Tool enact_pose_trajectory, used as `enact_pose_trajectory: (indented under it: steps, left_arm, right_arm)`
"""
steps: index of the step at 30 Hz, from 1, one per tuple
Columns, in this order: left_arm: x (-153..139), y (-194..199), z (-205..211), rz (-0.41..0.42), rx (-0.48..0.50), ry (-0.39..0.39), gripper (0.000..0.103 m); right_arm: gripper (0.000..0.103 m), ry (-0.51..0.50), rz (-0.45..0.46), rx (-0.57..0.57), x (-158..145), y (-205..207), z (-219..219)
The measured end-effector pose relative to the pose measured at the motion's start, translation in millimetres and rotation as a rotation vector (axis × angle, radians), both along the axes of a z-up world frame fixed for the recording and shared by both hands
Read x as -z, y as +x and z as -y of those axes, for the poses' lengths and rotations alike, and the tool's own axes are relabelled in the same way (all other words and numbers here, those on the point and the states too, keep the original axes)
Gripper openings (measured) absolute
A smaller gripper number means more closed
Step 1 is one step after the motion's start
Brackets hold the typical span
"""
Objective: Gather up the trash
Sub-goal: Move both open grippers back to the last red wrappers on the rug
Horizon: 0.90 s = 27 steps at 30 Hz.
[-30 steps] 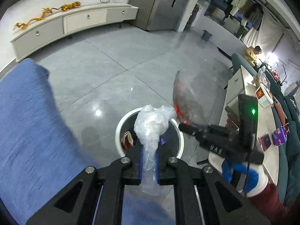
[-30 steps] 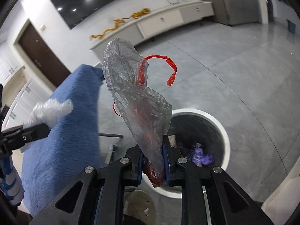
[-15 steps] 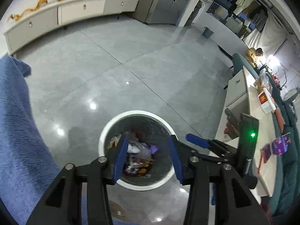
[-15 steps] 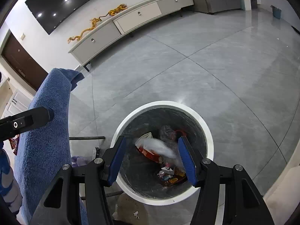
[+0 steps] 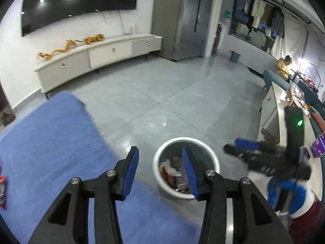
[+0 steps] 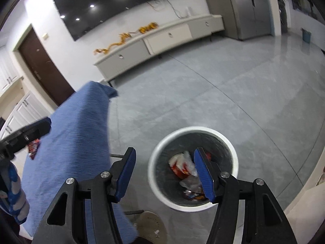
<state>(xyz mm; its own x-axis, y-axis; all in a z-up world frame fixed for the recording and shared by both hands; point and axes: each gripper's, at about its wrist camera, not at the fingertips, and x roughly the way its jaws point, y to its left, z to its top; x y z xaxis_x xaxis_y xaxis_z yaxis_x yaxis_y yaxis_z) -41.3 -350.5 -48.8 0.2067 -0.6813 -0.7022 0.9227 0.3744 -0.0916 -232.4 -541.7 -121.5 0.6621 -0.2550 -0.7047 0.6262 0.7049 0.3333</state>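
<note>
Left gripper point(image 5: 160, 162) hangs above the floor w/ jaws apart, nothing btwn the blue pads point(image 5: 130, 172); blue cloth point(image 5: 50, 152) spreads under its left finger, white-rimmed trash bin point(image 5: 215, 160) sits partly behind its right finger. Right gripper point(image 6: 164, 166) likewise: jaws spread wide, empty, right finger overlapping the bin point(image 6: 233, 154). Trash point(image 6: 182, 164) lies inside the bin, a jumble of red/white wrappers and crumpled clear plastic at the bottom; in the left wrist view the same pile point(image 5: 170, 166) shows btwn the jaws. Bin stands on the grey tile floor point(image 6: 223, 93), just beside the blue cloth point(image 6: 77, 134). A small red packet point(image 6: 33, 145) lies on the cloth near the other gripper's tip at the left edge of the right wrist view; a red item point(image 5: 3, 187) at the far left edge of the left wrist view, too cropped to ID. Right of the bin in the left wrist view: a light bench point(image 5: 284, 130) w/ assorted items, incl. a purple packet point(image 5: 319, 148). Background: long white cabinet point(image 5: 97, 59) along the wall, dark screen point(image 5: 79, 2) above it, a seated person point(image 5: 283, 67) far right.
</note>
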Motion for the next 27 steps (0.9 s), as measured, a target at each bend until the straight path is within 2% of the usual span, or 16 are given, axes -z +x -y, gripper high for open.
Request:
enact_pose_trajectory:
  steps: [7, 15, 21, 27]
  left_arm:
    - [-16, 52, -106, 0.009, -0.17, -0.016, 0.044]
    - [-19, 120, -239, 0.062, -0.393, -0.021, 0.058]
    - [-4, 181, -312, 0.044, -0.521, -0.006, 0.059]
    - [17, 239, -359, -0.008, -0.58, 0.0, 0.06]
  right_arm:
    - [0.061, -0.08, 0.038, -0.128, -51, 29, -63]
    - [0.062, -0.137, 0.049, -0.322, -92, 92, -146]
    - [0.063, -0.169, 0.032, -0.466, -105, 145, -196]
    - [0.067, -0.18, 0.014, -0.624, -104, 210, -245]
